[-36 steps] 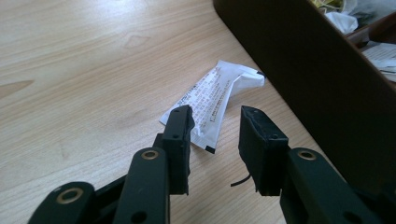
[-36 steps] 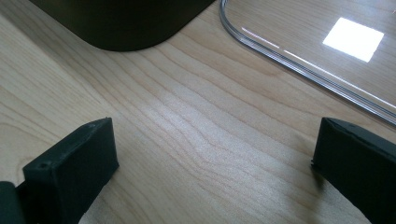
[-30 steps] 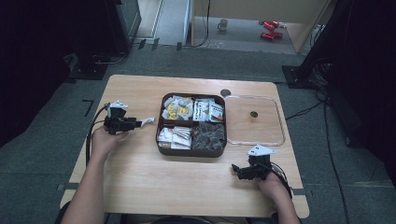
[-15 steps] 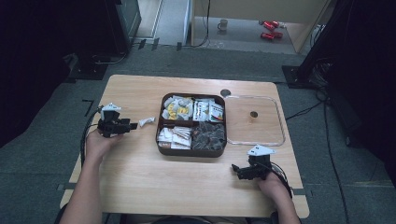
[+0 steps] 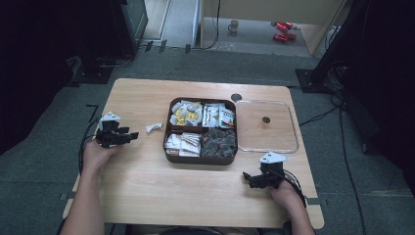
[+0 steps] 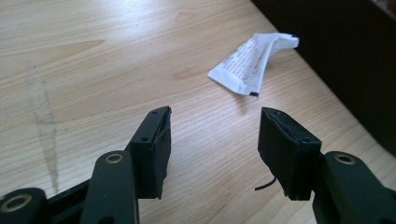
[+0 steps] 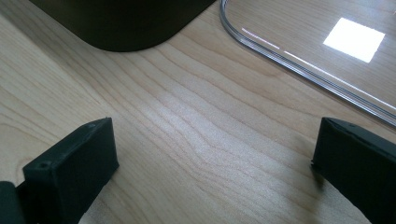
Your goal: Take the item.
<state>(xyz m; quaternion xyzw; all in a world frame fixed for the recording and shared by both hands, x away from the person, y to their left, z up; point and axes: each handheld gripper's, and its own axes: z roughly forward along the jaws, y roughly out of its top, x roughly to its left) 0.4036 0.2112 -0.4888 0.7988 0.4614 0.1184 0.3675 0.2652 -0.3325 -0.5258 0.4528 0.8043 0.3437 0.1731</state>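
White sachet [image 5: 153, 127]: lies flat on table [image 5: 147, 196], just left of compartment tray [image 5: 169, 147], apart from both grippers. Left gripper [image 5: 131, 135]: jaws just opening, nothing between them. Right gripper [image 5: 246, 178]: jaws wide apart, empty, near tray's front-right corner.

One tray, one lid, one loose packet, two grippers

A single dark tray [image 5: 201, 157] has four compartments, each with a heap of small packets or pieces too many to count. Left of the tray lies one white packet [image 5: 153, 127]; right of it, one clear lid [image 5: 293, 128]. Two grippers: the left gripper [image 5: 130, 136] beyond the packet, the right gripper [image 5: 248, 178] nearer than the tray's right corner.
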